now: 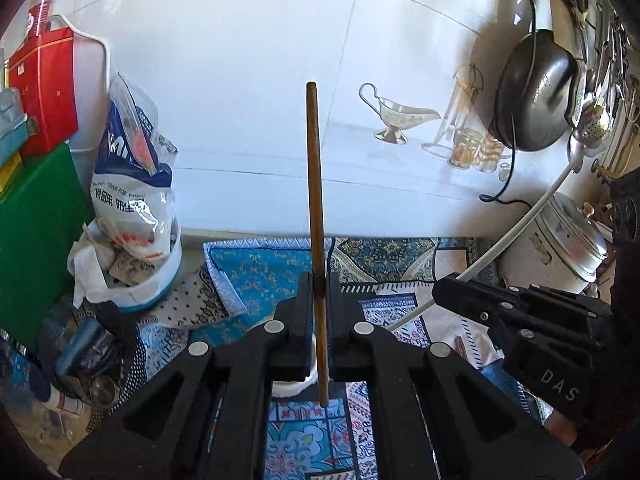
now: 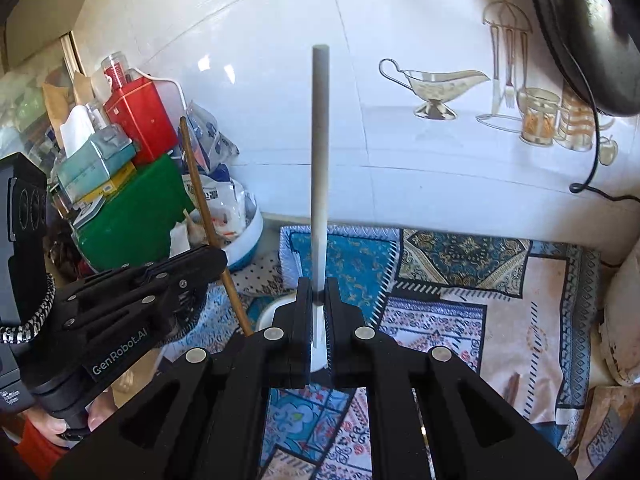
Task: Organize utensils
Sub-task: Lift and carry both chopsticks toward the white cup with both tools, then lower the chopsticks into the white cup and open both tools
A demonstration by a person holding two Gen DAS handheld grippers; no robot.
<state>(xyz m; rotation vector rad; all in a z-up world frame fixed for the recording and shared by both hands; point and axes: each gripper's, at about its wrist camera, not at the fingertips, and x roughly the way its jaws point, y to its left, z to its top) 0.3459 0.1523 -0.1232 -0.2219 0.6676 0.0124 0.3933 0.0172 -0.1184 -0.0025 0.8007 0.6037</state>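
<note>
We are clamping a brown chopstick [image 1: 316, 216] upright in our left gripper [image 1: 319, 292] and a white chopstick [image 2: 320, 168] in our right gripper [image 2: 319, 294]; both are hovering above a white cup [image 2: 276, 312] (probably the holder), not yet dropped in.

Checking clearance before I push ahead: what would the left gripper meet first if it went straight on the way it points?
Probably the white tiled wall; nothing else shows ahead of the left gripper, though depth is unclear.
</note>
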